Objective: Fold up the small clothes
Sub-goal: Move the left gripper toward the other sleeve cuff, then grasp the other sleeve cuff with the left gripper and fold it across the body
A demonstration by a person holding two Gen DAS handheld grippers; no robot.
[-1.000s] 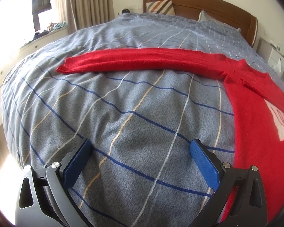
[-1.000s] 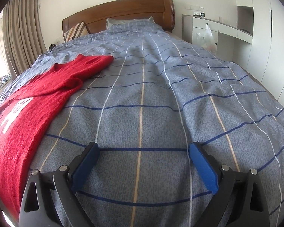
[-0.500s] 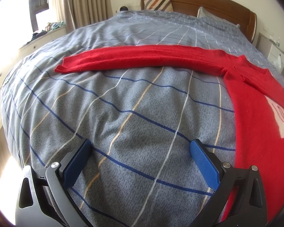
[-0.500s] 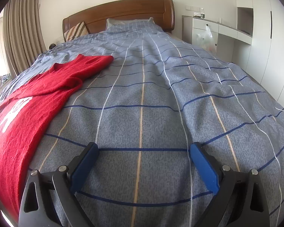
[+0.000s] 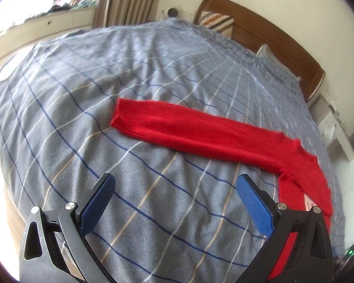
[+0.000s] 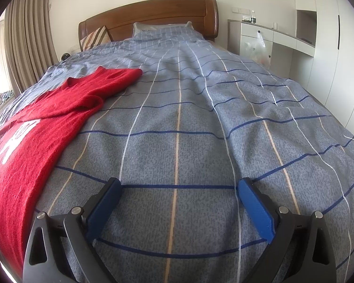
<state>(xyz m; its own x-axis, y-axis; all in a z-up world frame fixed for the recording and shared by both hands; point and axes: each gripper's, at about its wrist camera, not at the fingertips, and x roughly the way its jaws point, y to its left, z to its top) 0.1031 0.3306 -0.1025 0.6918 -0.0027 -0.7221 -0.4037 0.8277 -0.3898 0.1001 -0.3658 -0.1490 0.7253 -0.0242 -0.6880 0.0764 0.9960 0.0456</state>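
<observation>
A red knit sweater (image 5: 224, 139) with a white print lies flat on the blue checked bedspread (image 5: 106, 82). In the left wrist view one long sleeve stretches out to the left, its cuff (image 5: 127, 115) ahead of my left gripper (image 5: 177, 188). That gripper is open and empty, above the bedspread, short of the sleeve. In the right wrist view the sweater (image 6: 35, 141) lies at the left, its other sleeve folded over the body. My right gripper (image 6: 178, 191) is open and empty over bare bedspread, to the right of the sweater.
A wooden headboard (image 6: 153, 16) with a striped cushion (image 6: 94, 37) and a pillow (image 6: 162, 28) stands at the far end. A white desk (image 6: 271, 37) with a plastic bag stands right of the bed. Curtains (image 6: 28, 35) and a window ledge (image 5: 47, 21) stand on the left.
My left gripper has swung left and risen, so the sleeve cuff now sits near the middle of its view and the sweater body is at the far right. The right gripper has barely moved.
</observation>
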